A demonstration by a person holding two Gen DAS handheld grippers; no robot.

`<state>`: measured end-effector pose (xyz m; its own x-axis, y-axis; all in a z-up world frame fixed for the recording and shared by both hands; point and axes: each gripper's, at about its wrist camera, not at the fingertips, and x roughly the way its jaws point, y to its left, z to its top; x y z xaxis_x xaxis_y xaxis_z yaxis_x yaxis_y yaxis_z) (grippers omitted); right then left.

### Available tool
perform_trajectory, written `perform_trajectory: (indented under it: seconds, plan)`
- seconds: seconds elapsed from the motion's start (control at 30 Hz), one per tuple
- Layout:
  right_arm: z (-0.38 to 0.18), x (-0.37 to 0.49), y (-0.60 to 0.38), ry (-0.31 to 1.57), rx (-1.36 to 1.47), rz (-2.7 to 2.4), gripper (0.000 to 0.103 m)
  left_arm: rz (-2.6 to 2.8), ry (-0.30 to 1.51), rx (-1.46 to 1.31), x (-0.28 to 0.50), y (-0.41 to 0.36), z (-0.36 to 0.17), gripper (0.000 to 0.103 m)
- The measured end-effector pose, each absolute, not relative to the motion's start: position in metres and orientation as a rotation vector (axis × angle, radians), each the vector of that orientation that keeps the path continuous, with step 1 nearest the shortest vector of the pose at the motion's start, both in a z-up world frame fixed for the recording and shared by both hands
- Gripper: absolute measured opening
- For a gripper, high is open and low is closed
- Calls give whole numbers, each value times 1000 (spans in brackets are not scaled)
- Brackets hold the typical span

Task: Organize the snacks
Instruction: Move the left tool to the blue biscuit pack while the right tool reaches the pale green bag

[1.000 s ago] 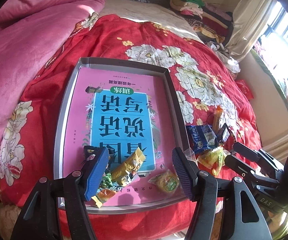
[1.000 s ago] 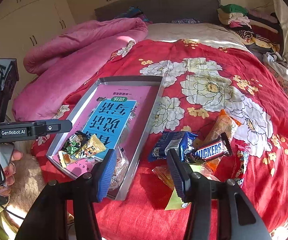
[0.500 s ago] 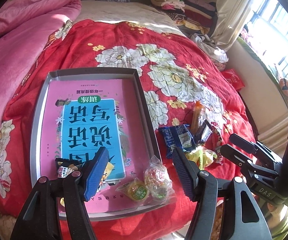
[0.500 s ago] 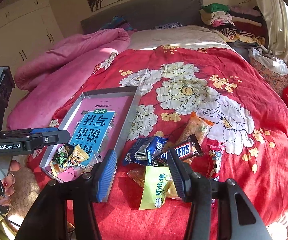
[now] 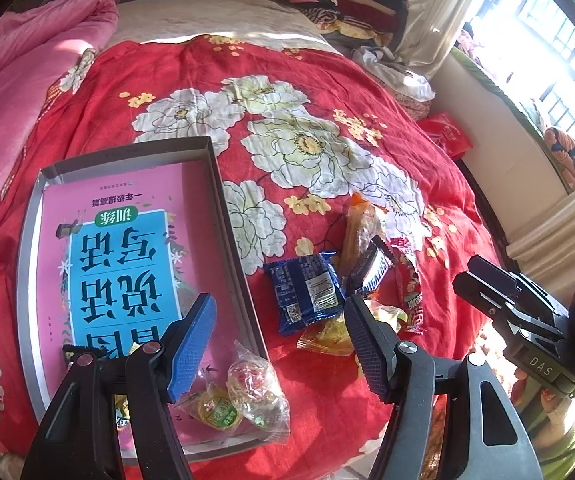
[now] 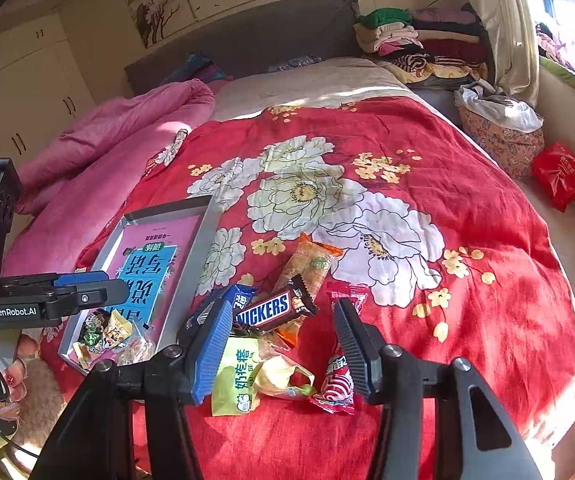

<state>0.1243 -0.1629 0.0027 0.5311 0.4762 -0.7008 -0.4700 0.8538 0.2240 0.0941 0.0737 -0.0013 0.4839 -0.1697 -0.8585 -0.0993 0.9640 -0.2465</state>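
Both grippers' fingers spread, empty | Snickers bar (image 6: 273,309) label: right view only

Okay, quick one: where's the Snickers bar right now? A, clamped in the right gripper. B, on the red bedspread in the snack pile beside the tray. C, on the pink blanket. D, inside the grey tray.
B: the Snickers bar lies among loose packets on the red bedspread, outside the grey tray.

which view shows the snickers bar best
The right wrist view: the dark brown Snickers bar lies label up atop the snack pile, its white lettering readable. The left wrist view shows it edge-on and foreshortened, lettering unreadable.
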Motion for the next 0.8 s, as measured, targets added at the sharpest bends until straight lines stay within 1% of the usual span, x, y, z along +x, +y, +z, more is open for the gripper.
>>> perform_trajectory:
  seconds: [0.23,0.33,0.5,0.8]
  plan:
    - [-6,124,-165,856,-38,589,55,-54,1141,-264,118,60,-17,69]
    - [-11,120,-159,861,-92,620,57,-61,1189,-282,131,57,-27,69]
    - [-23,113,-145,869,-179,666,57,-72,1263,-314,153,49,-41,69]
    - [-57,107,-133,926,-362,688,57,-62,1369,-272,174,30,-58,68]
